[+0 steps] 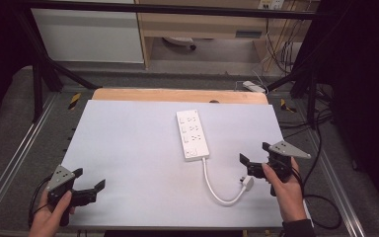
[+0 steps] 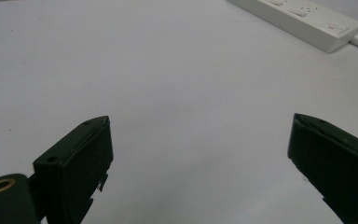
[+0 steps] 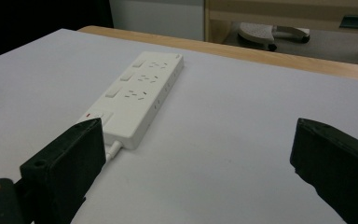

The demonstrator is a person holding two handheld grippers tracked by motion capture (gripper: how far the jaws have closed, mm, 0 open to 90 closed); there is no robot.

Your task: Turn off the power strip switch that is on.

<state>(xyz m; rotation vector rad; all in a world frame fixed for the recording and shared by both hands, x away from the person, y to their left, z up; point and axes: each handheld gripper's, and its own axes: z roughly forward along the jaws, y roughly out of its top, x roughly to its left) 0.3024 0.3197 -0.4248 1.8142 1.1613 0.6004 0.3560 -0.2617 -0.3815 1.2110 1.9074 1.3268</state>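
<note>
A white power strip (image 1: 193, 134) lies on the white table top (image 1: 128, 143), right of centre. Its white cable (image 1: 216, 192) curves from the near end to a white plug (image 1: 247, 182) lying flat. My right gripper (image 1: 254, 153) is open, just right of the strip's near end and above the plug, holding nothing. In the right gripper view the strip (image 3: 142, 93) lies ahead to the left of the open right gripper (image 3: 198, 128). My left gripper (image 1: 90, 178) is open at the near left corner. The left gripper (image 2: 200, 123) faces bare table, with the strip (image 2: 307, 18) far off at top right.
A wooden board edge (image 1: 177, 95) runs along the back of the table. Metal frame rails (image 1: 15, 158) flank both sides. Another white power strip (image 1: 254, 86) and black cables (image 1: 321, 197) lie on the floor to the right.
</note>
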